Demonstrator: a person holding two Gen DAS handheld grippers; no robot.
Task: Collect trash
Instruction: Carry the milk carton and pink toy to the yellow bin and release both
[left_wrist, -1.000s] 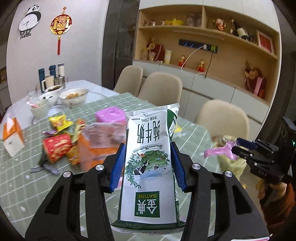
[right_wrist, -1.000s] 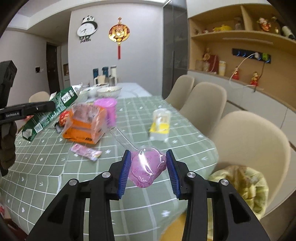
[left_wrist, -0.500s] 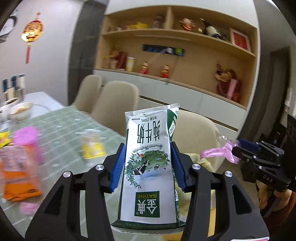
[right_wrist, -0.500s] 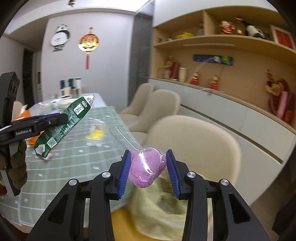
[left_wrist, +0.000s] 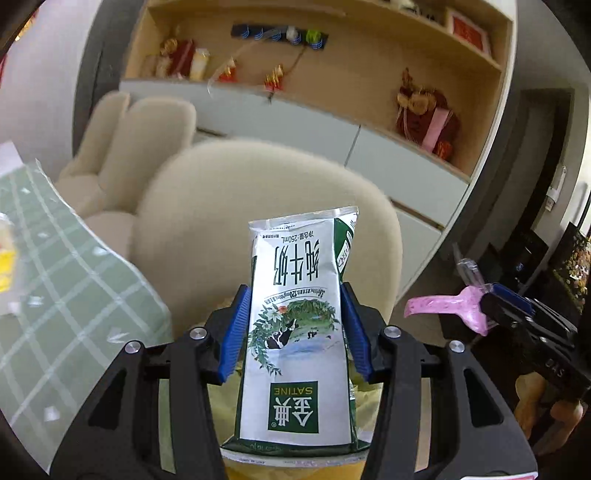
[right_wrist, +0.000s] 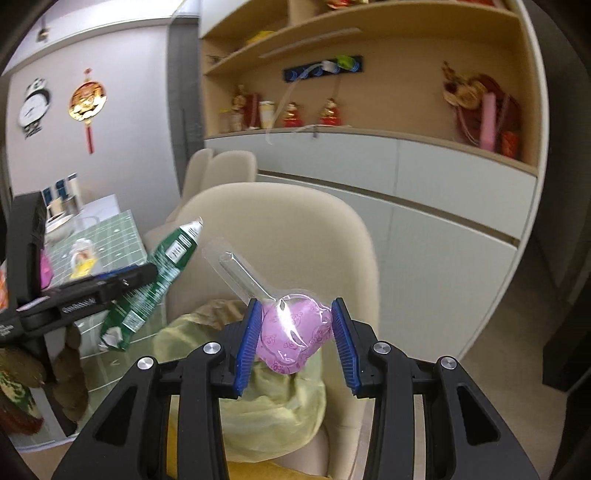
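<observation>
Cream chair (right_wrist: 295, 229) fills the middle ground; a yellow bag (right_wrist: 273, 402) lies on its seat at 6 o'clock. Left gripper (left_wrist: 295, 328): jaws have just been opening, milk carton (left_wrist: 299, 332) between the pads, which barely touch it. Right gripper (right_wrist: 295, 336): half-open, left pad touching the pink wrapped spoon (right_wrist: 291, 336), right pad apart, above the bag.

The milk carton (left_wrist: 295, 332) stands centre frame before a chair (left_wrist: 221, 206); tablecloth (left_wrist: 55, 302) at left; a bag (right_wrist: 273, 398), seemingly on the seat, lies lower centre
</observation>
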